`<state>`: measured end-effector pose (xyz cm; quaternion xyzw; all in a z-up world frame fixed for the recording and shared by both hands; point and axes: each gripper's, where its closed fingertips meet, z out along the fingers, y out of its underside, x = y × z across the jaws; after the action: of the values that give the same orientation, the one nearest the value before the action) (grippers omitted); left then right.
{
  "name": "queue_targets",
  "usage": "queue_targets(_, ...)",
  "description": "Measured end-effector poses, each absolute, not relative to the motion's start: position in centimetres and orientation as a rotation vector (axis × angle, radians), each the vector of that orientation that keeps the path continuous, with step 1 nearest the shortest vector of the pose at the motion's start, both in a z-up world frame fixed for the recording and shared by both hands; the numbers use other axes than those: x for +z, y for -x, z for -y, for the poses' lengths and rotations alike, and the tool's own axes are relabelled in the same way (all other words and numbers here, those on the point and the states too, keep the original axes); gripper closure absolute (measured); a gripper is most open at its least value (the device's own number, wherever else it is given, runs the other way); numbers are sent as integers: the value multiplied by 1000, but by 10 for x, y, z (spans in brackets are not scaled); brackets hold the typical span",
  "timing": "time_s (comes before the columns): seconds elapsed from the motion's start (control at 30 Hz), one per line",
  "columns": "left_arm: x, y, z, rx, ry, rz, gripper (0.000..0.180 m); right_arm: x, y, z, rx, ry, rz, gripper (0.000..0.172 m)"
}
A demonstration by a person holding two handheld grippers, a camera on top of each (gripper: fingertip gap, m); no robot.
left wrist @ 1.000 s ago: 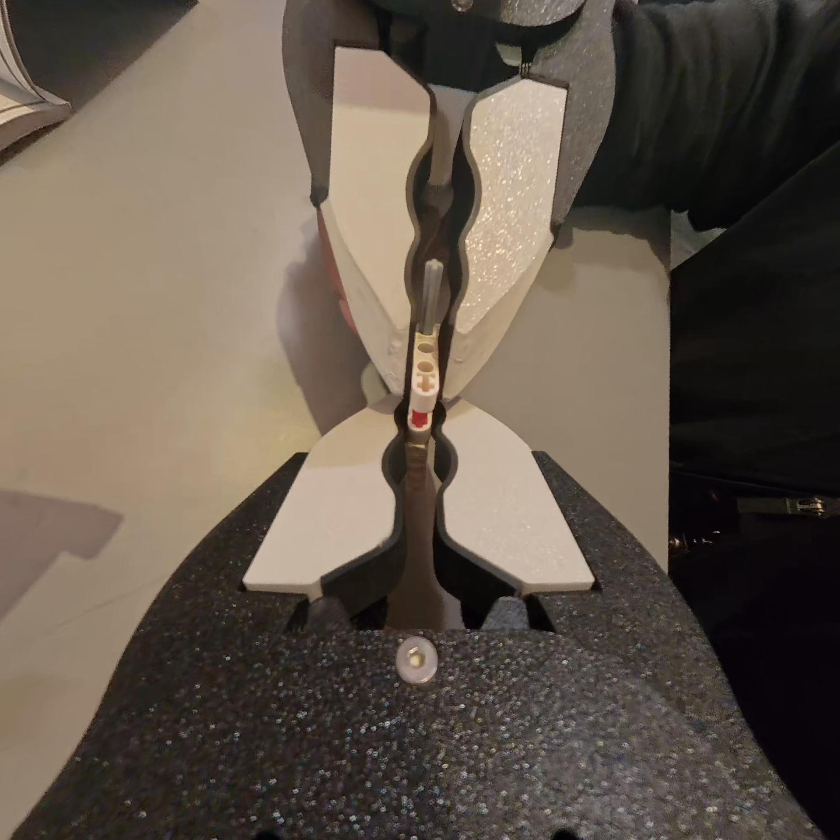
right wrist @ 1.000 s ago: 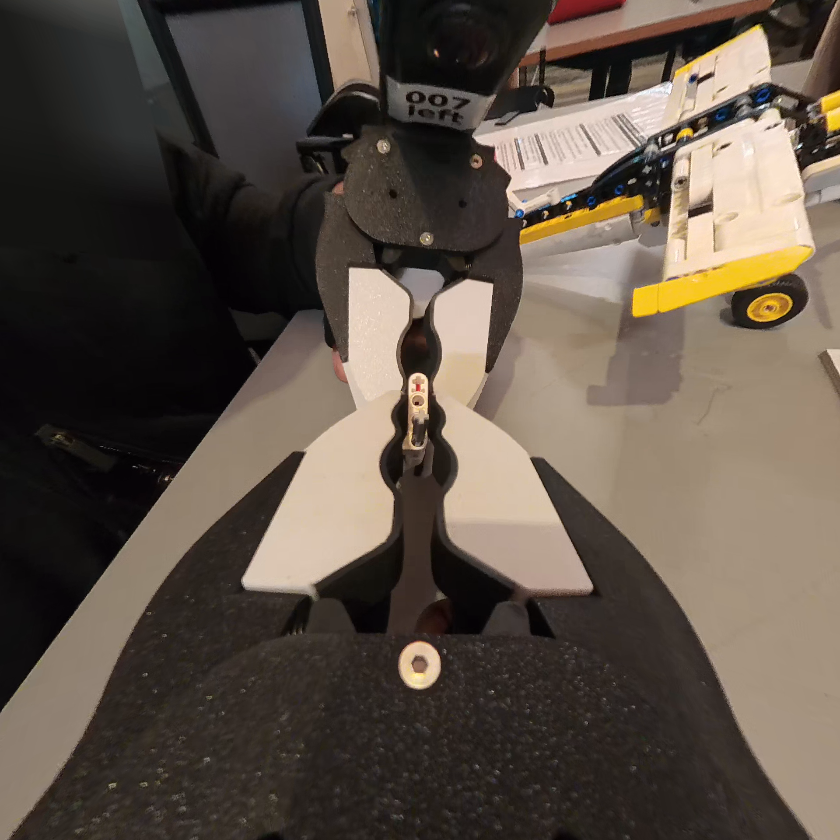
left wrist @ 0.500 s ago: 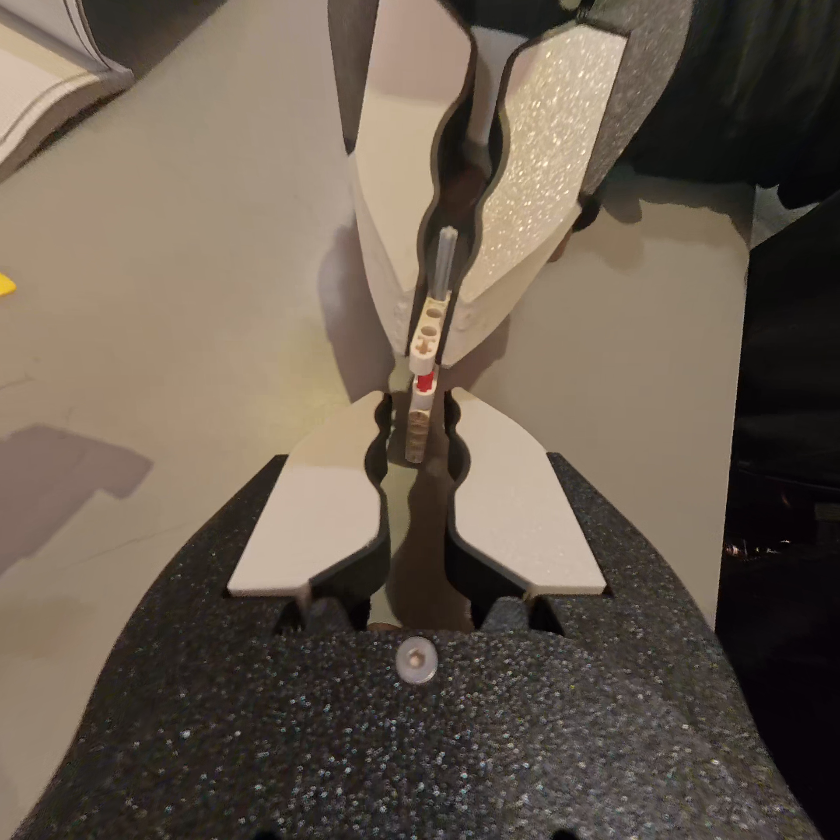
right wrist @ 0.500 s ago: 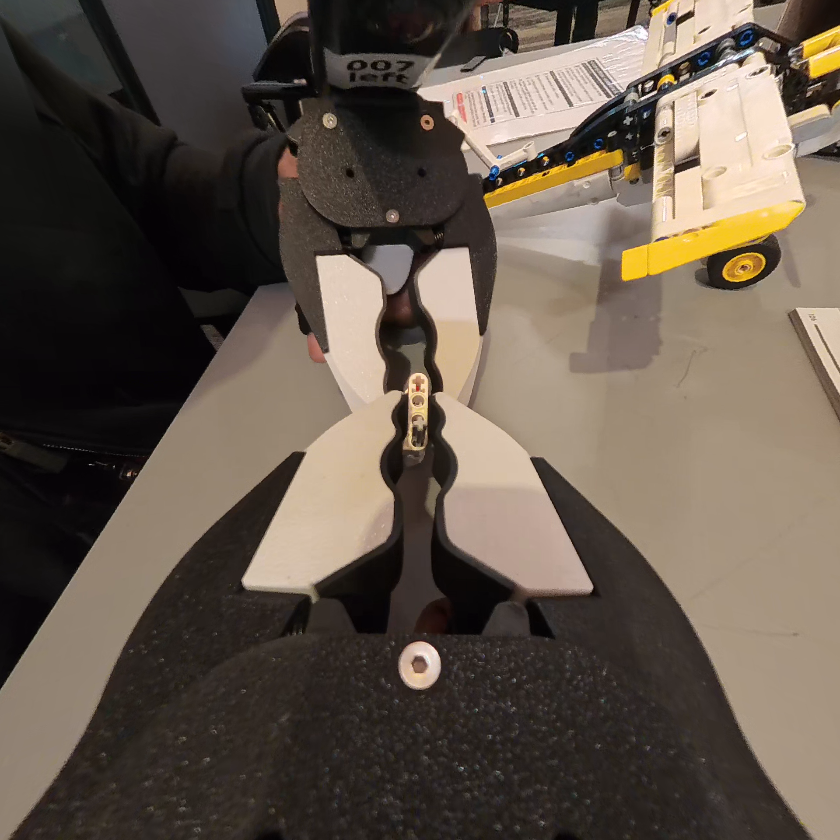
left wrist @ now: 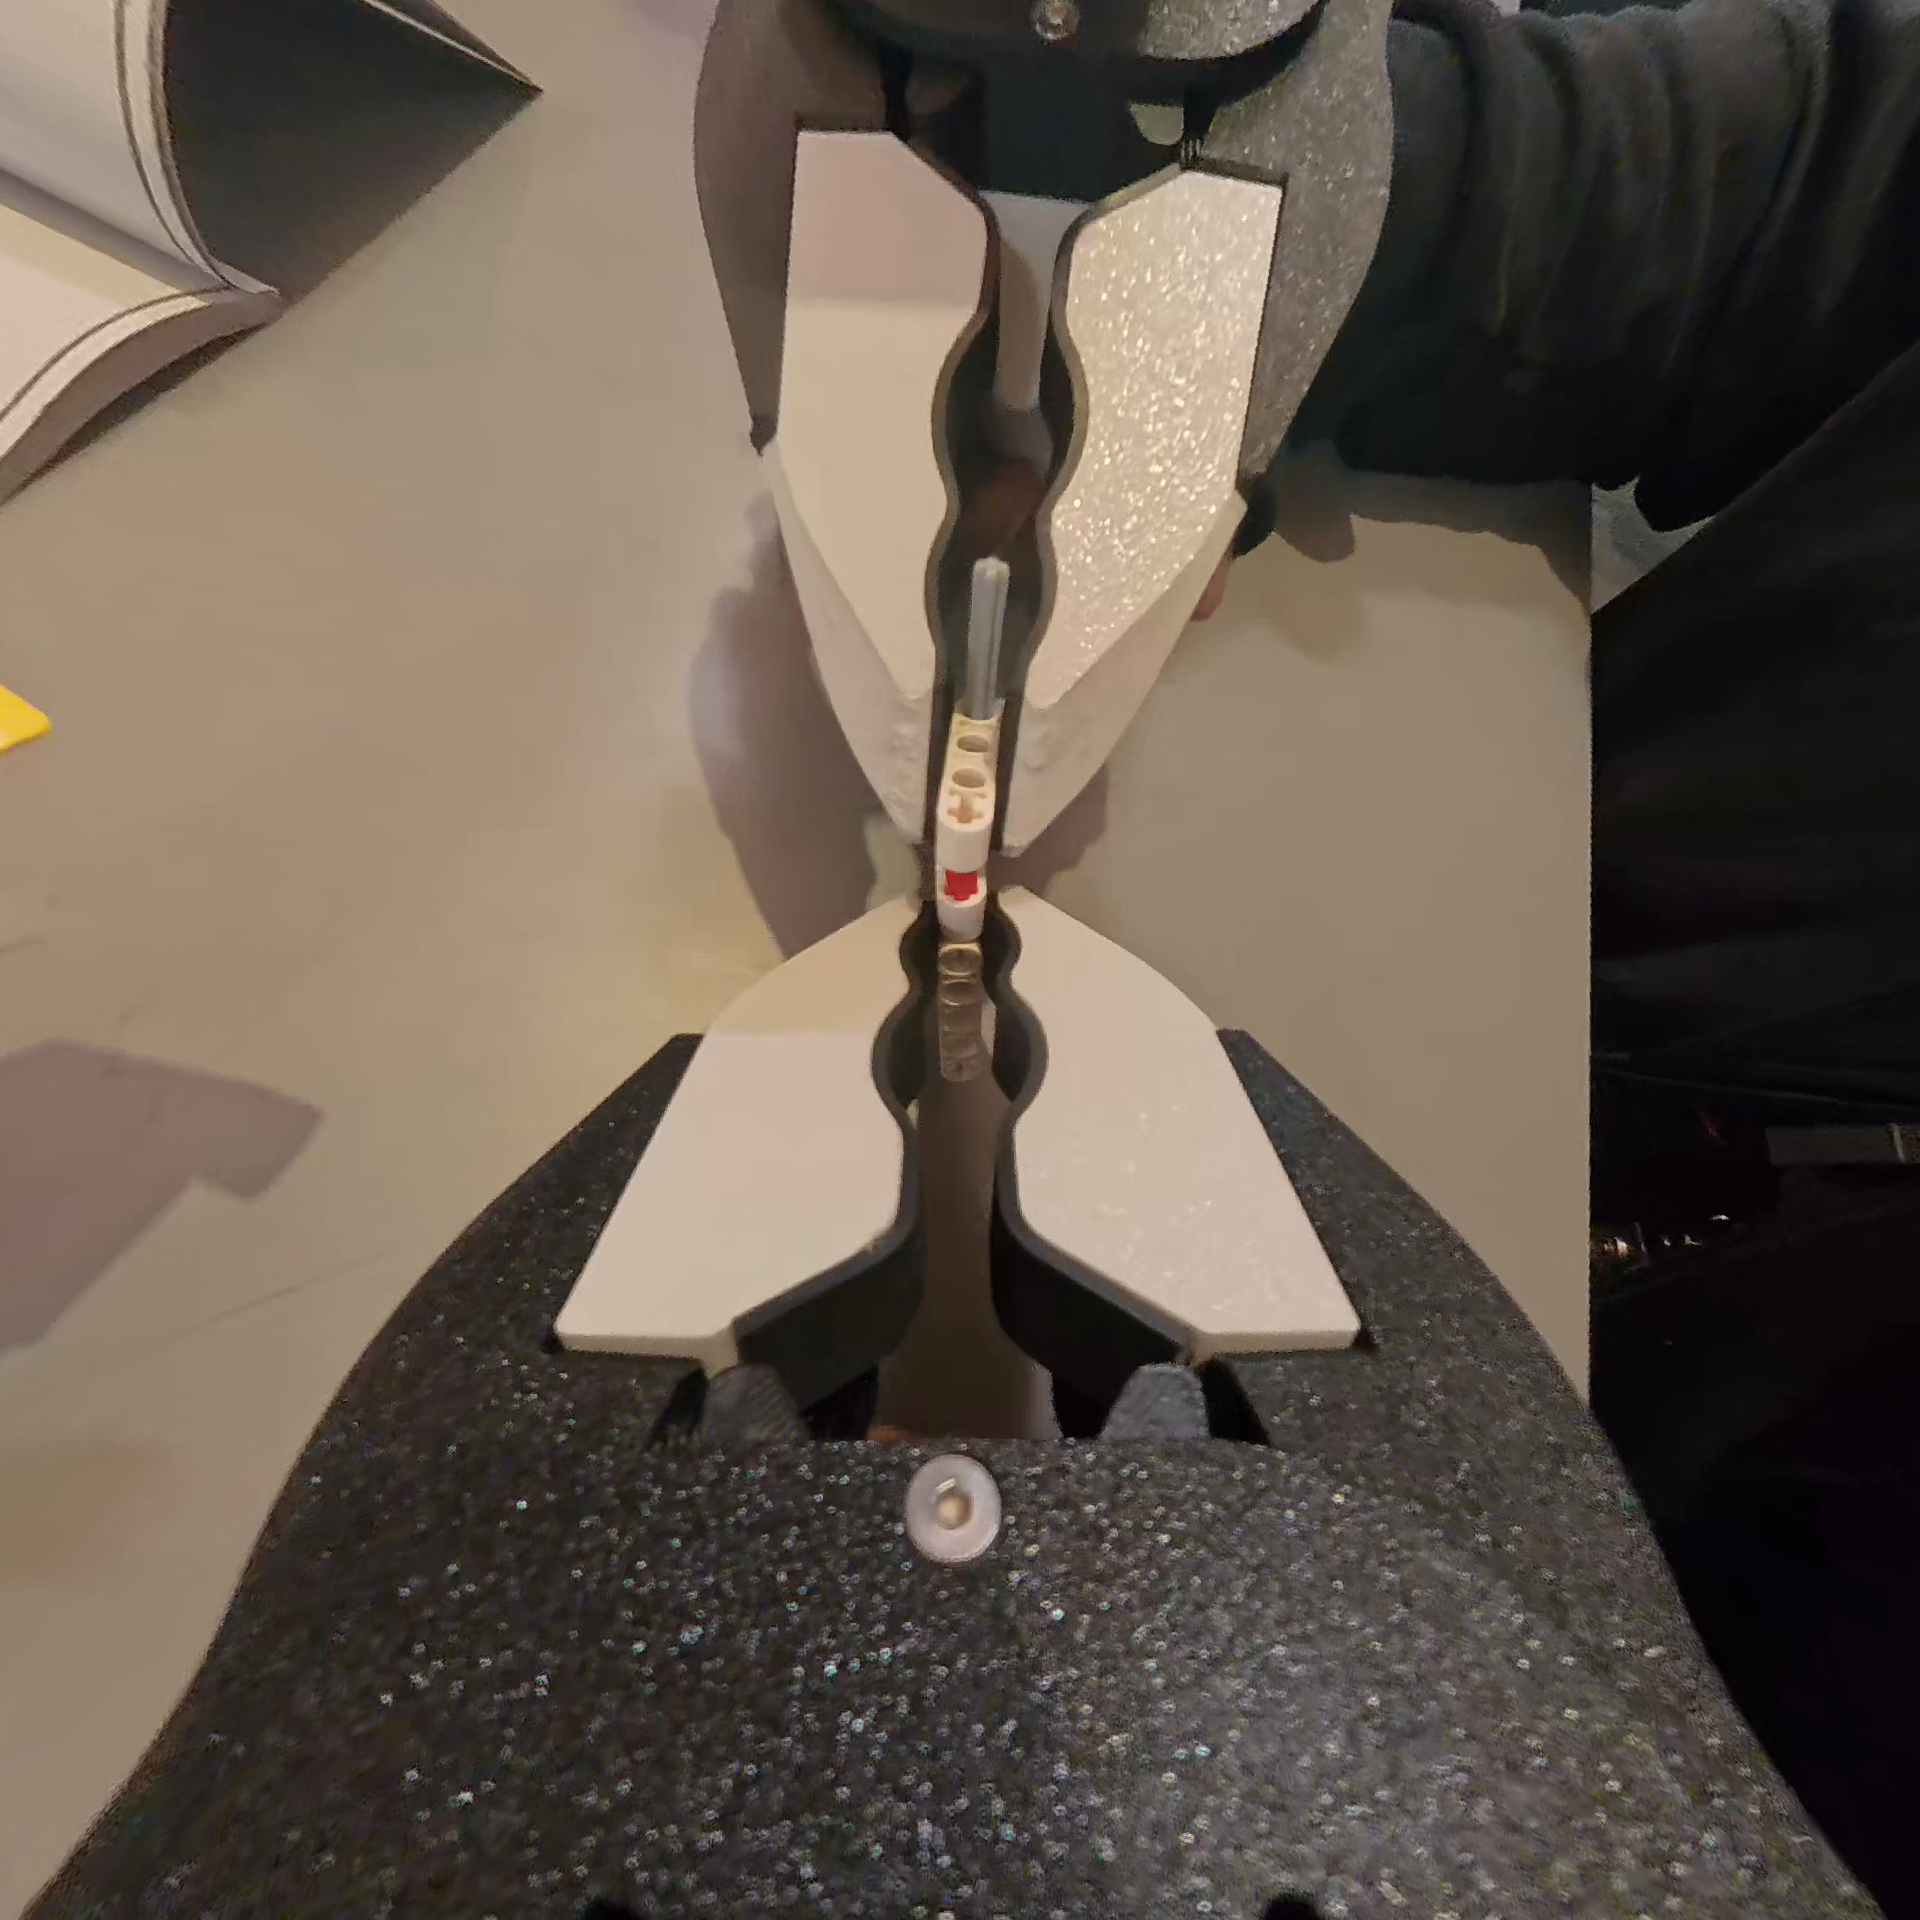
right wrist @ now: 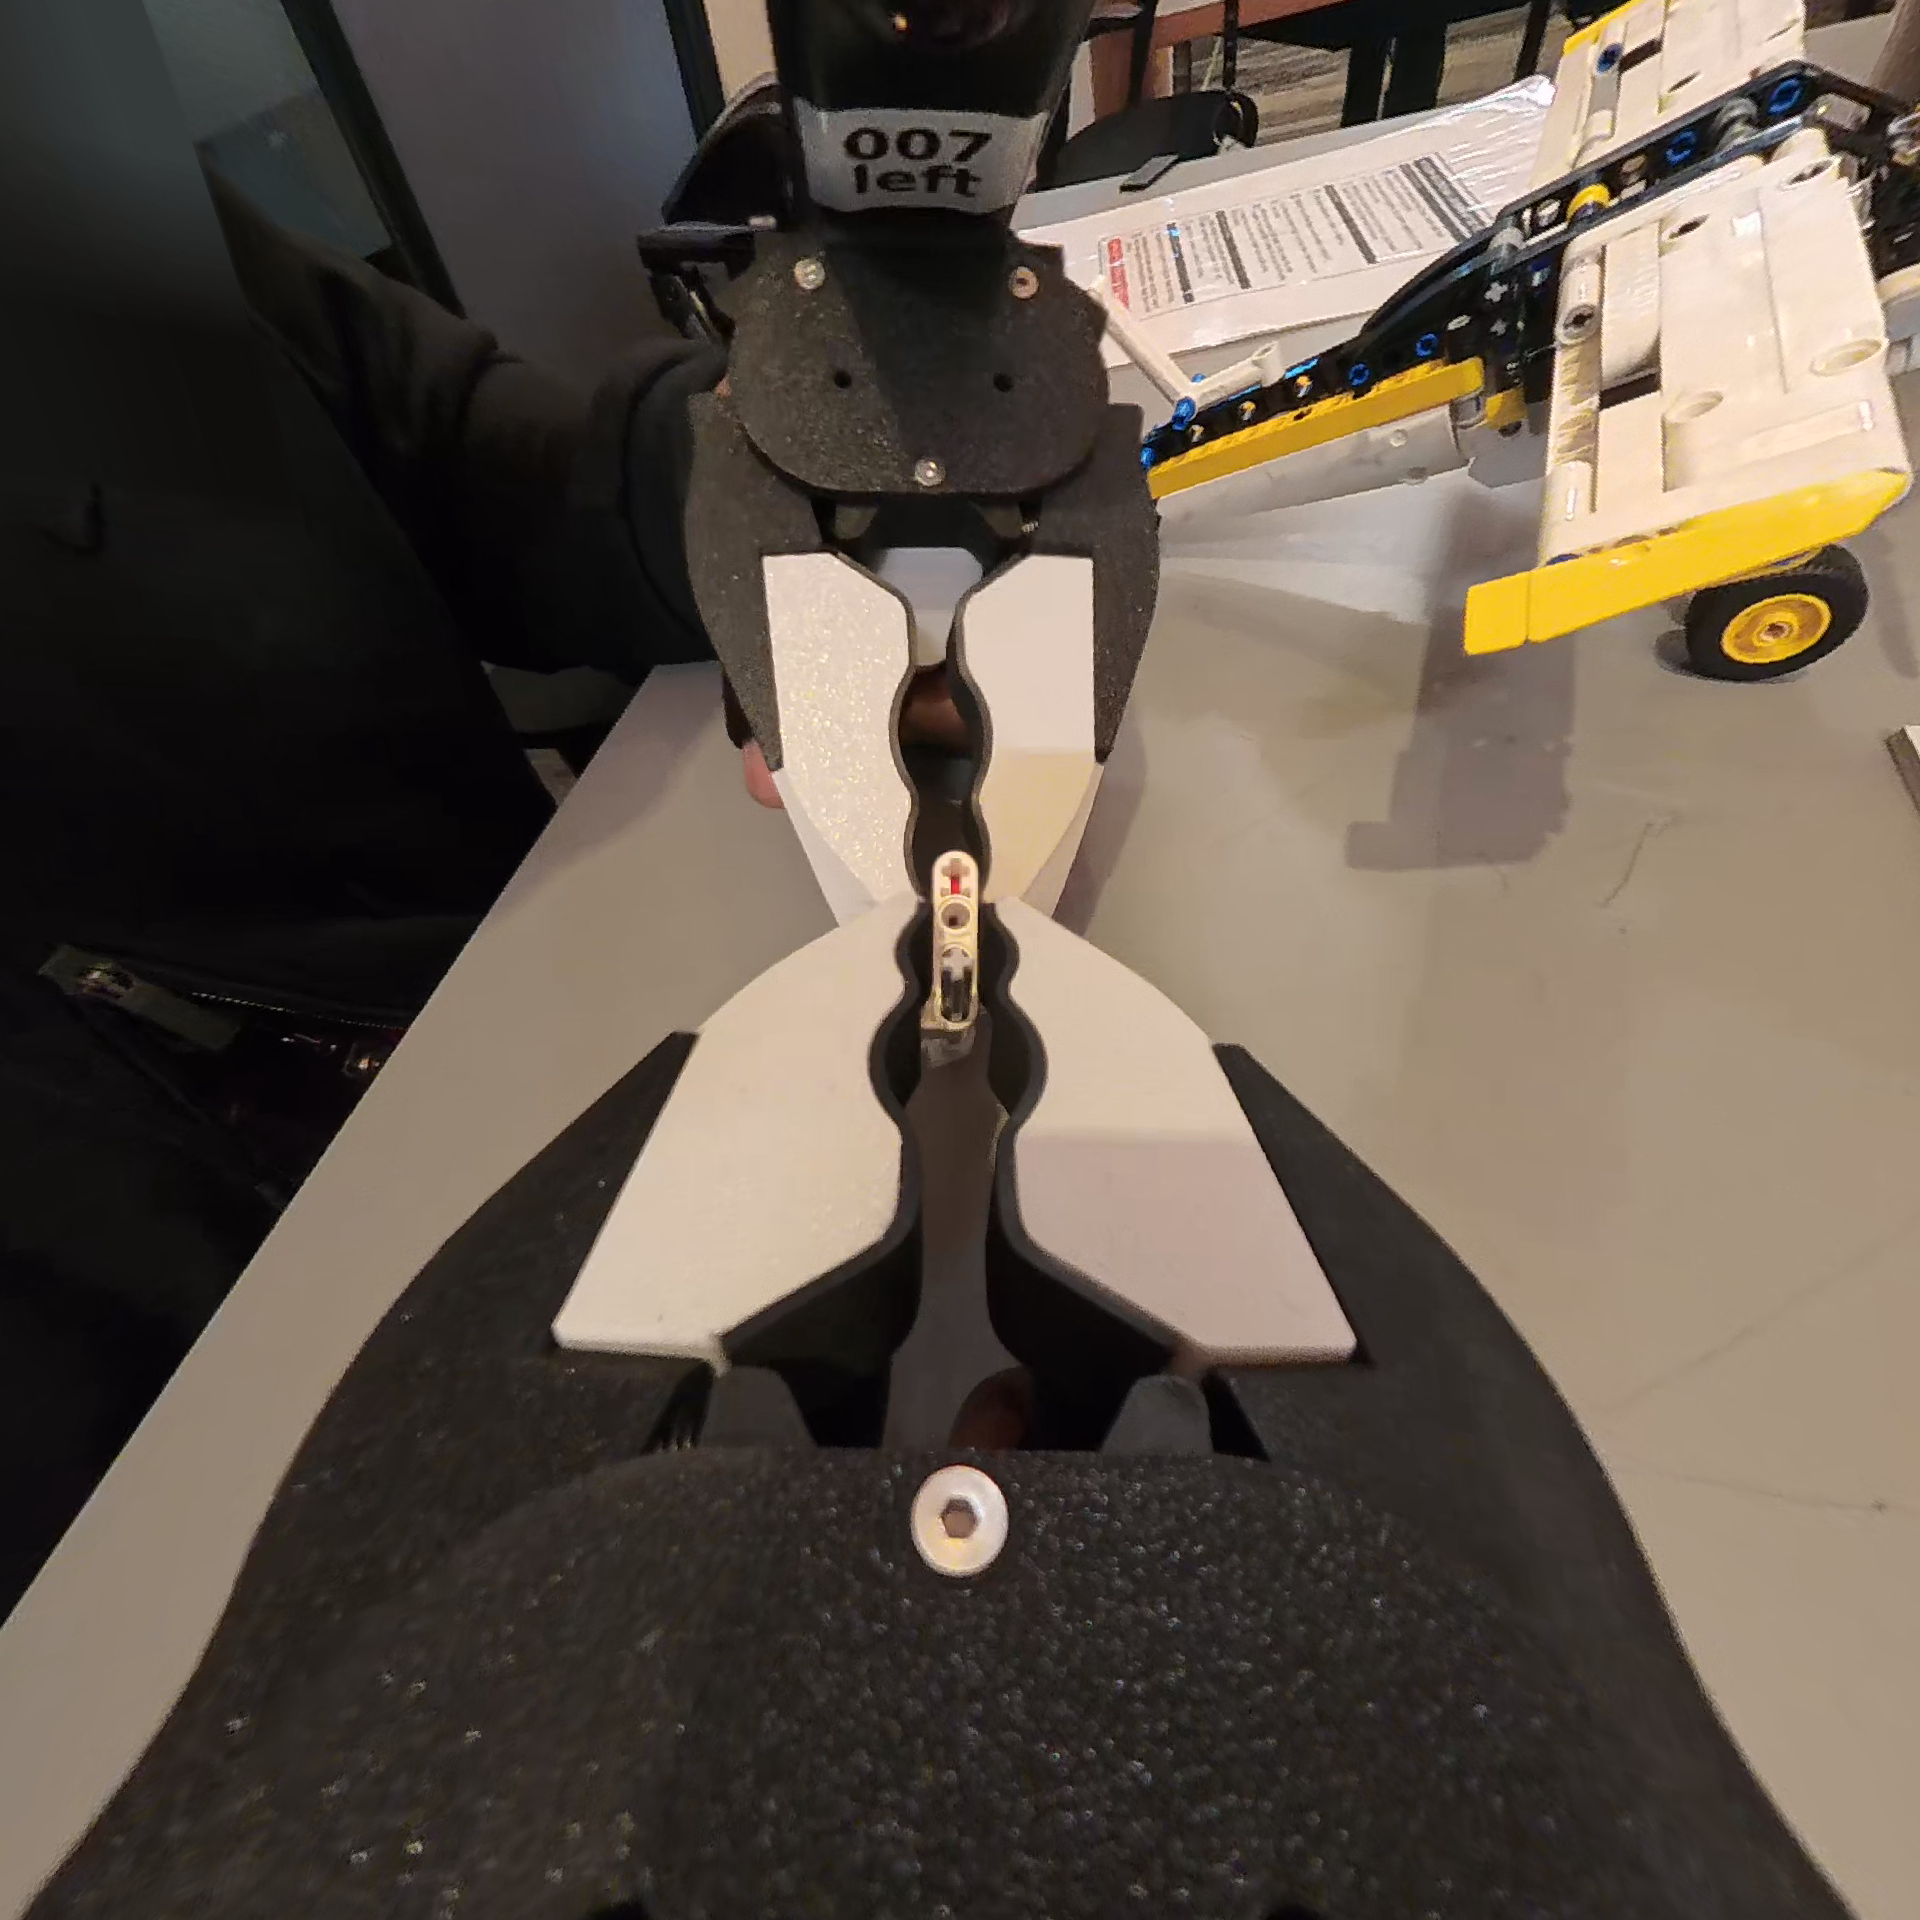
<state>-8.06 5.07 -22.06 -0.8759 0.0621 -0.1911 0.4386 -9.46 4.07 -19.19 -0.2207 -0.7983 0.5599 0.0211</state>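
We see two white holed beams end to end, w/ a red pin (left wrist: 957,884) showing at the joint. The right gripper (right wrist: 954,935) is nearly closed, pads pressed on one white beam (right wrist: 954,961); a grey axle (left wrist: 989,623) sticks out its rear end. The left gripper (left wrist: 961,935), also nearly closed, grips the other beam (left wrist: 958,1003), tip to tip w/ the right one. Both hang over the grey table (right wrist: 1455,1039). Well beyond the beams stands a yellow-white brick model (right wrist: 1662,395), w/ a printed sheet (right wrist: 1278,249) behind it.

Glossy white plastic beams (left wrist: 969,790), a smooth matt table (right wrist: 1455,1039), grainy black gripper shells (right wrist: 935,1714), matt white fingers (right wrist: 769,1174), black cloth sleeve (left wrist: 1610,239).
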Motion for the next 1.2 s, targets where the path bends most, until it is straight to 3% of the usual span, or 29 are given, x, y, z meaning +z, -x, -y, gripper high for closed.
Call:
queue_targets(0.53,-224,81,-53,-395,2281,-280,173,-199,91,-46,1641,662,2558,164)
queue_targets(0.73,-224,82,-53,-385,2249,-282,173,-192,93,-51,1507,581,2534,137)
queue_targets(1.0,-228,84,-53,-215,2346,-380,173,-206,88,-57,1065,368,2658,153)
queue_targets(1.03,-228,83,-53,-217,2356,-397,173,-205,87,-54,1065,356,2656,162)
queue_targets(1.2,-223,84,-53,-173,2370,-418,173,-202,87,-54,1146,374,2652,164)
